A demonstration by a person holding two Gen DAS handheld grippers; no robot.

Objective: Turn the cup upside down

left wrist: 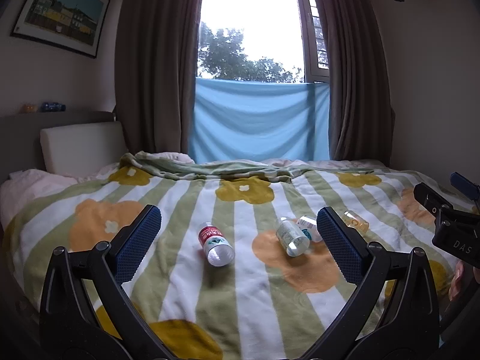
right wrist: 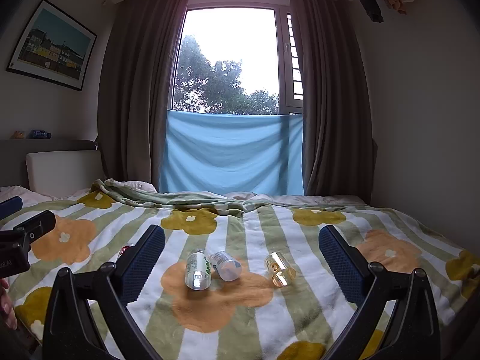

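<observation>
Several small clear cups lie on their sides on the flowered blanket (left wrist: 240, 294). A red-labelled cup (left wrist: 215, 243) lies in the middle of the left wrist view, between the fingers of my left gripper (left wrist: 238, 241), which is open and empty above it. A green-printed cup (left wrist: 291, 236) and a teal-labelled cup (left wrist: 307, 227) touch each other further right. An amber cup (left wrist: 356, 220) lies beyond the right finger. In the right wrist view my right gripper (right wrist: 241, 259) is open and empty over the green-printed cup (right wrist: 198, 270), the teal-labelled cup (right wrist: 226, 265) and the amber cup (right wrist: 279, 268).
The blanket (right wrist: 240, 324) covers a bed. A white headboard cushion (left wrist: 82, 145) stands at the back left. Brown curtains and a blue cloth (left wrist: 259, 120) hang at the window behind. The other gripper's body shows at the right edge (left wrist: 450, 225) and at the left edge (right wrist: 21, 240).
</observation>
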